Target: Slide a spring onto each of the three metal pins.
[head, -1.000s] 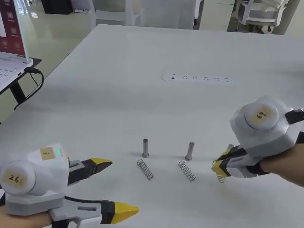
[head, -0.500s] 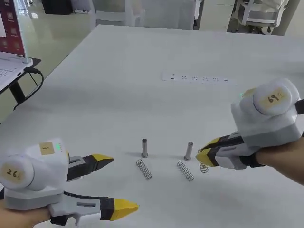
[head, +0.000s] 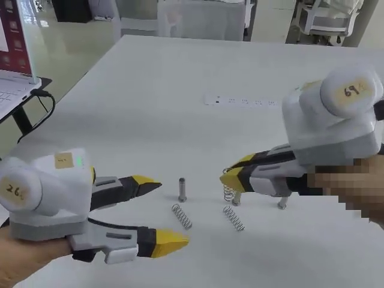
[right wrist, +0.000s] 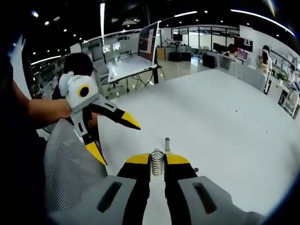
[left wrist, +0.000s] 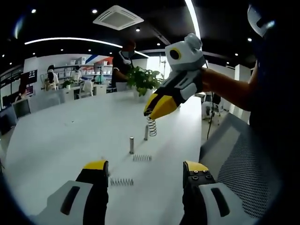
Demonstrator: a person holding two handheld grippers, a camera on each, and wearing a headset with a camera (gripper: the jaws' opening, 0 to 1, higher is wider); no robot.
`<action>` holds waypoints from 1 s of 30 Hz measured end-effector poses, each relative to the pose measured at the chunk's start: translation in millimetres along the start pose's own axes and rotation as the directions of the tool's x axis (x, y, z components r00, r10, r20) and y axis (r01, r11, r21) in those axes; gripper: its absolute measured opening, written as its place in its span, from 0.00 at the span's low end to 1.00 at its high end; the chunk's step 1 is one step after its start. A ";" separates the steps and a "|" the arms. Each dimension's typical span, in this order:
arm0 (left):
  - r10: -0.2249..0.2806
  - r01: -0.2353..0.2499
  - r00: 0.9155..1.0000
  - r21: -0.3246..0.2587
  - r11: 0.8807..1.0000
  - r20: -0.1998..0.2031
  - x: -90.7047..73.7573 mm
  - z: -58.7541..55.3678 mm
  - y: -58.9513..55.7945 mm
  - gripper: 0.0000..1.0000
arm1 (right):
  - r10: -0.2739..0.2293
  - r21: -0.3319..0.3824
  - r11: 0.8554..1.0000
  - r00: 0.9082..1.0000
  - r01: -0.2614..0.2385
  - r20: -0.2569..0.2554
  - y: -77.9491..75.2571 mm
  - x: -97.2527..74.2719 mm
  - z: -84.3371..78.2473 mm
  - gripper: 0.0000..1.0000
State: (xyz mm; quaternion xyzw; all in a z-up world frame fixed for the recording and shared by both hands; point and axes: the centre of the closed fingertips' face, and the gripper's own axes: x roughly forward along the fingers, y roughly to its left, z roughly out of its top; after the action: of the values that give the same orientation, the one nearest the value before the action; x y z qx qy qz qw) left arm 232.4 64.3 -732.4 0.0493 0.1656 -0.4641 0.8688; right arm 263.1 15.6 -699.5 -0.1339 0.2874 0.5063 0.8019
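While my right tongs [head: 227, 180] pinch one spring [head: 228, 192] by its upper end, the coil hangs upright just beside the middle pin [head: 237, 198]. It hangs beside the pin rather than over it, and I cannot tell whether the two touch. That middle pin stands upright on the white table [head: 180, 108]. A second spring [head: 234, 217] lies flat just in front of the middle pin, nearer to me. The left pin [head: 182, 188] stands to the left of the middle pin, with a third spring [head: 182, 216] lying before it. The right pin [head: 282, 204] stands to the right of the middle pin, under my right tongs. My left tongs [head: 165, 213] hover well left of the middle pin, jaws spread wide, holding nothing.
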 end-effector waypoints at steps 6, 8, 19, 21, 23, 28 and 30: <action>-0.041 0.043 0.997 -0.015 0.999 0.072 2.4 26.4 -8.2 0.48 | 0.033 0.008 0.999 0.998 -0.033 0.054 12.3 -4.8 17.8 0.08; -0.054 0.056 0.995 -0.017 0.998 0.083 3.9 30.8 -11.3 0.45 | 0.038 0.001 0.999 0.997 -0.038 0.063 16.8 -5.7 22.3 0.08; -0.092 0.095 0.987 -0.021 0.995 0.132 12.2 44.5 -22.4 0.37 | 0.096 -0.005 0.995 0.990 -0.096 0.108 38.3 -6.2 39.9 0.08; -0.093 0.096 0.986 -0.018 0.995 0.136 12.8 45.4 -22.4 0.34 | 0.105 -0.006 0.994 0.988 -0.105 0.111 40.9 -4.9 41.1 0.08; -0.096 0.099 0.985 -0.013 0.995 0.145 12.6 46.8 -23.0 0.30 | 0.111 -0.009 0.994 0.988 -0.110 0.112 42.8 -4.2 41.8 0.08; -0.097 0.101 0.982 -0.015 0.995 0.161 11.5 48.8 -22.7 0.21 | 0.120 -0.011 0.993 0.987 -0.119 0.111 46.4 -2.8 42.7 0.08; -0.097 0.101 0.982 -0.013 0.995 0.162 11.3 48.8 -22.6 0.18 | 0.121 -0.015 0.993 0.986 -0.120 0.112 47.2 -2.5 43.4 0.08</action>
State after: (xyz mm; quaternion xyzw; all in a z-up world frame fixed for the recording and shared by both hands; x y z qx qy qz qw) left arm 231.5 30.9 -688.7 -0.0059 0.1022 -0.5073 0.8557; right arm 234.4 57.1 -659.7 -0.0908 0.2472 0.5617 0.7843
